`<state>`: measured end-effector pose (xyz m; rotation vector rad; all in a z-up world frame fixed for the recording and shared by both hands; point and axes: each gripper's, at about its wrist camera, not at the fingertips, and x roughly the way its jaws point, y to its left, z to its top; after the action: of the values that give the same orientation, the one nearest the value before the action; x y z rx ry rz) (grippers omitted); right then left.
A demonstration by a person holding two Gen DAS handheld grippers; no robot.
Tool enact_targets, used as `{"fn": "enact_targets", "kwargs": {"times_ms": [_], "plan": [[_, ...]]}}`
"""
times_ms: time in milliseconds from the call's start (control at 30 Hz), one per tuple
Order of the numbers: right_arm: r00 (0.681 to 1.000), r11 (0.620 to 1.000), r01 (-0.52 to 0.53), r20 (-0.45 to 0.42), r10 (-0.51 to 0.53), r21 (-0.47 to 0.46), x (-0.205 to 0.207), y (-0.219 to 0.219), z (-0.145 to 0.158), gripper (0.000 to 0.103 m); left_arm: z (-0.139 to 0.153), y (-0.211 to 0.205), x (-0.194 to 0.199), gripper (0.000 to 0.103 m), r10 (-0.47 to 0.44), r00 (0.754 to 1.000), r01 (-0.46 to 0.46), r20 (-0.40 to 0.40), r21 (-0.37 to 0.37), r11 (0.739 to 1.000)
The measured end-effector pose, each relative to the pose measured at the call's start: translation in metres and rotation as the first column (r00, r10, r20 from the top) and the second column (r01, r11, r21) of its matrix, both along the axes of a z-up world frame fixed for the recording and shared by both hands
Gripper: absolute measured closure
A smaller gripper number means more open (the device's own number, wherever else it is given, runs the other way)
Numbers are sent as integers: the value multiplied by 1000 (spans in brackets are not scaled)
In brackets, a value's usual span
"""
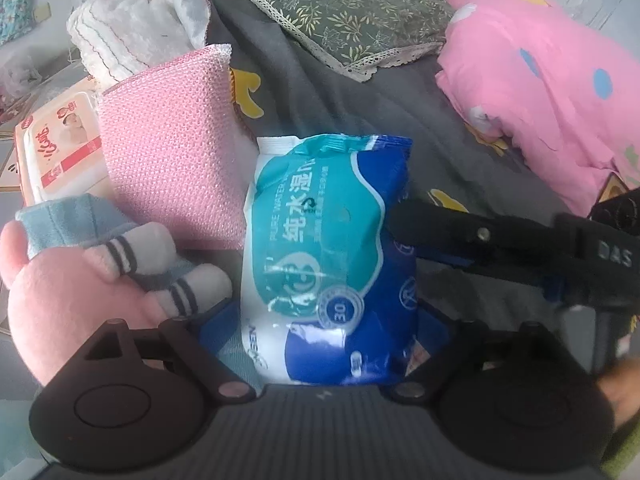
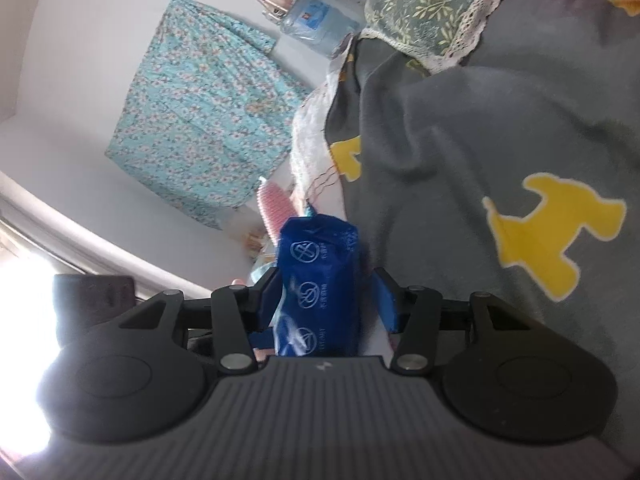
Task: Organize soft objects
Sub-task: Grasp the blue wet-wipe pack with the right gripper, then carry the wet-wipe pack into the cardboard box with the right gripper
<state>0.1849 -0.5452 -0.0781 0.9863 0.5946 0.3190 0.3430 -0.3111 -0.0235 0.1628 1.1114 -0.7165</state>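
Two hand-held grippers meet at the wipes pack (image 1: 328, 256). Your right hand-held gripper (image 2: 326, 300) pinches it; your left hand-held gripper (image 1: 326, 332) is spread wide. Squeeze loosely and it could tip over.

Both wrist views sit close, sharing the wipes pack (image 1: 328, 256) from different sides.

Crowded on the left, open bedding on the right

The blue wipes pack (image 1: 328, 260) stands hemmed in: pink sponge cloth (image 1: 168, 160), plush toy (image 1: 80, 280) and a boxed wipes packet (image 1: 60, 148) press close on its left, and the right tool (image 1: 404, 220) reaches in from the right. The grey bed sheet (image 1: 360, 92) behind it lies bare up to the green pillow (image 1: 352, 12) and pink quilt (image 1: 540, 92).
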Motion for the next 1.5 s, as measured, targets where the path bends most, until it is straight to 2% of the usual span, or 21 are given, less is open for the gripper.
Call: {"fn": "enact_targets", "kwargs": {"times_ms": [200,267,433,600,833,1100,1267,1400,1500], "plan": [[1000,1000,-15,-8,15,3,2,6,-3,54,-3,-7,2,19,5,1000,-5,24,-2,1000],[1000,1000,-23,-5,23,14,3,7,-5,56,-3,-7,1,23,9,1000,-9,29,-3,1000],[999,999,-35,21,35,27,0,11,2,61,7,-2,-6,25,18,998,-17,61,-13,1000],[998,999,-48,44,47,13,-8,22,20,62,23,12,-20,26,38,995,-36,96,-23,999],[987,995,-98,124,100,-25,-31,52,67,62,65,45,-54,26,76,982,-69,172,-48,996],[955,979,-195,216,204,-65,-51,108,125,62,115,111,-99,26,146,947,-128,287,-81,988],[914,948,-309,251,319,-78,-46,167,155,60,139,168,-121,26,220,912,-211,346,-64,975],[865,900,-426,253,434,-88,-27,235,170,60,149,229,-129,26,320,877,-324,359,-51,945],[827,858,-503,233,512,-101,-9,290,178,59,148,280,-128,26,416,845,-425,338,-49,904]]}}
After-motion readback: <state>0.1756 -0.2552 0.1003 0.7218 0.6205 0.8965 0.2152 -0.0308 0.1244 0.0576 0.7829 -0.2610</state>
